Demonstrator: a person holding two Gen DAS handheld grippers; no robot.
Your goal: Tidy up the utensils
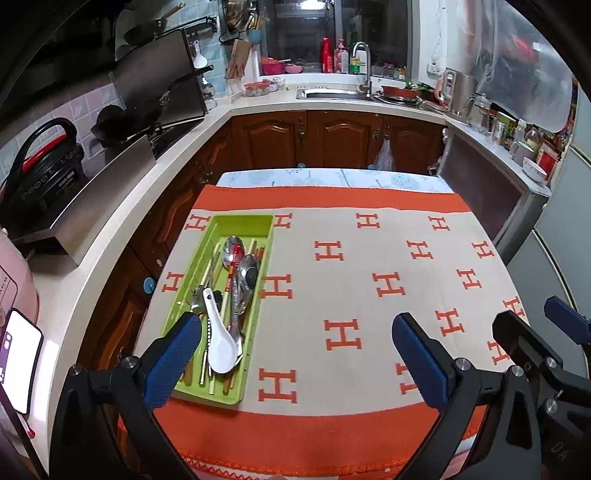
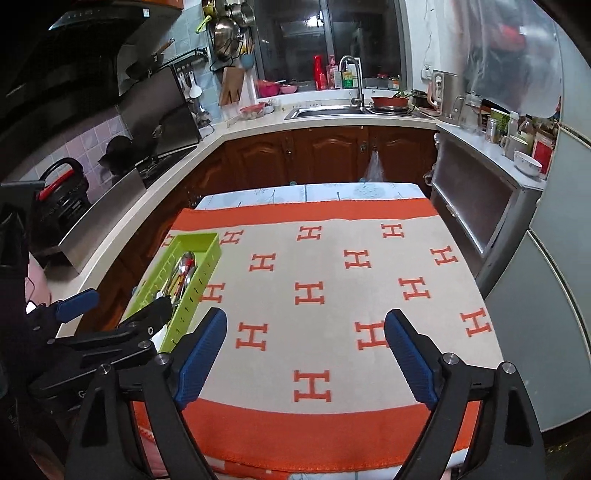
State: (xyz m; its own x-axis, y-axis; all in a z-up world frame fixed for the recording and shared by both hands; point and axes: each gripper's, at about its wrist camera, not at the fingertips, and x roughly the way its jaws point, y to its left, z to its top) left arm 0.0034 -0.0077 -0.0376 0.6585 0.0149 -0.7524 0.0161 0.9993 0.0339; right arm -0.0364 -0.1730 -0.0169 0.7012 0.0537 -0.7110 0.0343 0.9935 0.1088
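A home kitchen is shown. A sink (image 1: 332, 94) with a tall faucet (image 1: 364, 66) is set in the far countertop (image 1: 258, 101) above wooden cabinets (image 1: 332, 138), woks (image 1: 110, 125) sit on the stove at the left, and pans (image 2: 227, 33) are hung by the window.

Green tray (image 1: 207, 258) sits at the cloth's left side, packed: two steel spoons (image 1: 246, 275), a white soup spoon (image 1: 221, 347) on top, chopsticks (image 1: 207, 373) lying lengthwise alongside.

A U-shaped counter (image 1: 258, 105) over brown cabinets (image 1: 332, 136) is seen. A dark window (image 2: 325, 44) is set above the sink (image 2: 325, 110). Walls are tiled.
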